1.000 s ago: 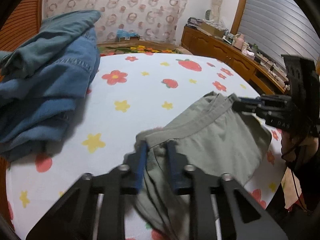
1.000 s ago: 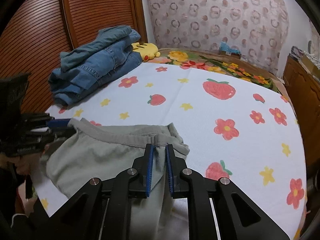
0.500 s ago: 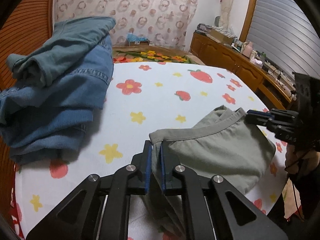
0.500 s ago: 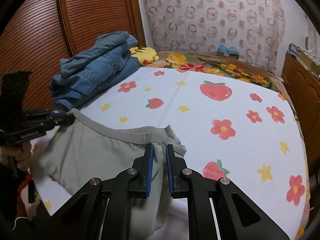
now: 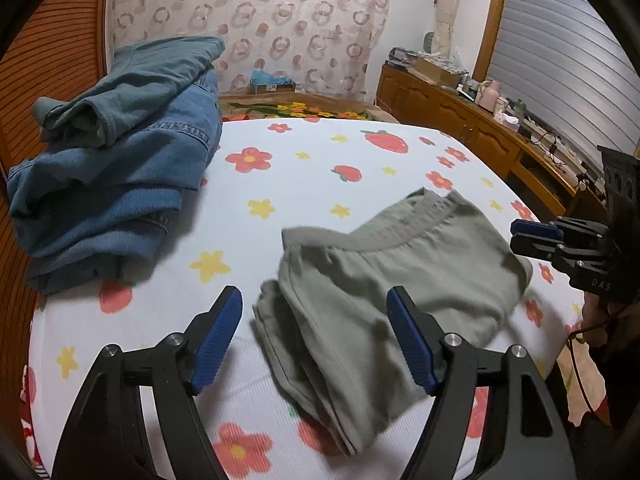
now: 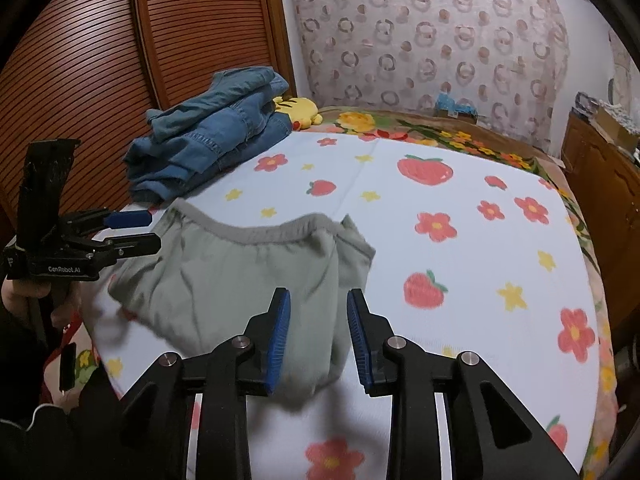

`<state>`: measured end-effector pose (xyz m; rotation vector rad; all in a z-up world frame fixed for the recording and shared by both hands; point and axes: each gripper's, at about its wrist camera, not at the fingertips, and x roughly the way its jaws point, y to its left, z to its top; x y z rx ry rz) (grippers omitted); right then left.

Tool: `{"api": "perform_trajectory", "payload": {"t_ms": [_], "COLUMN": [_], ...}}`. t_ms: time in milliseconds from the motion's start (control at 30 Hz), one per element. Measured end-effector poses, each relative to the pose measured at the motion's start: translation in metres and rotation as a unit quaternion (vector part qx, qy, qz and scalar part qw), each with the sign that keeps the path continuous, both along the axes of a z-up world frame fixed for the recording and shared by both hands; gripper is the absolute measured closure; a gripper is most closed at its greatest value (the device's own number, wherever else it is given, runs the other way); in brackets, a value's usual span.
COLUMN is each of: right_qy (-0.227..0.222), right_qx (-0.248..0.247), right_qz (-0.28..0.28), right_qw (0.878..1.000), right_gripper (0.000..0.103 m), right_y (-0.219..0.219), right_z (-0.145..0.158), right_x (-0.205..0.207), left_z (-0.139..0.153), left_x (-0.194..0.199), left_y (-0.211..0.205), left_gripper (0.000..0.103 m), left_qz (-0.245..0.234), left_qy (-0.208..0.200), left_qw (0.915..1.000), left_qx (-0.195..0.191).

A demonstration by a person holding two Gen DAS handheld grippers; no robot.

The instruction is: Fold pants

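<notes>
Grey-green pants [image 5: 384,280] lie folded on the flower-print sheet [image 5: 304,184], waistband toward the far side, legs hanging off the near edge. My left gripper [image 5: 316,304] is opening wide above their left edge; the cloth lies under the gap and no pad presses on it. In the right wrist view the same pants [image 6: 240,276] lie ahead of my right gripper [image 6: 318,298], whose jaws are opening, the cloth between them but free of the blue pads. Each gripper shows in the other's view: right gripper [image 5: 528,236], left gripper [image 6: 132,232].
A pile of blue denim and teal clothes [image 5: 116,152] sits at the bed's far left by the slatted wooden door [image 6: 120,64]. A yellow plush toy [image 6: 298,112] lies behind it. A wooden cabinet [image 5: 472,132] with clutter runs along the right side.
Both grippers let go of the waistband and drew back toward the near edge. The left jaws sprang wide, the right ones parted a little. The pants dropped flat onto the sheet.
</notes>
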<state>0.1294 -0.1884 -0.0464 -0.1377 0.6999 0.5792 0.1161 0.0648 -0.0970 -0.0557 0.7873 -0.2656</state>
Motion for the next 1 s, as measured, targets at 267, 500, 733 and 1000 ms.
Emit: {"api": "perform_trajectory", "payload": {"t_ms": [267,500,733,1000], "right_qy": [0.015,0.023,0.03,0.018], "right_qx": [0.005,0.001,-0.019,-0.024], "right_qz": [-0.008,0.002,0.007,0.018], "right_qw": [1.0,1.0,0.999,0.999], "right_gripper": [0.072,0.072,0.072,0.072], "right_y": [-0.013,-0.018,-0.013,-0.005], "right_z": [-0.006,-0.01,-0.02,-0.019], "right_x": [-0.017,-0.032,-0.027,-0.023], "left_z": [-0.01,-0.022,-0.029,-0.03], "left_x": [-0.023,-0.03,-0.029,-0.029], "left_y": [-0.004,-0.006,-0.007,-0.005], "left_gripper": [0.028,0.028,0.028,0.027], "left_qz": [-0.006,0.001,0.005,0.003], "left_qy": [0.008,0.022,0.031,0.03], "left_qw": [0.9999,0.9994,0.9985,0.9985], "left_qx": [0.003,0.026,0.044,0.046]}}
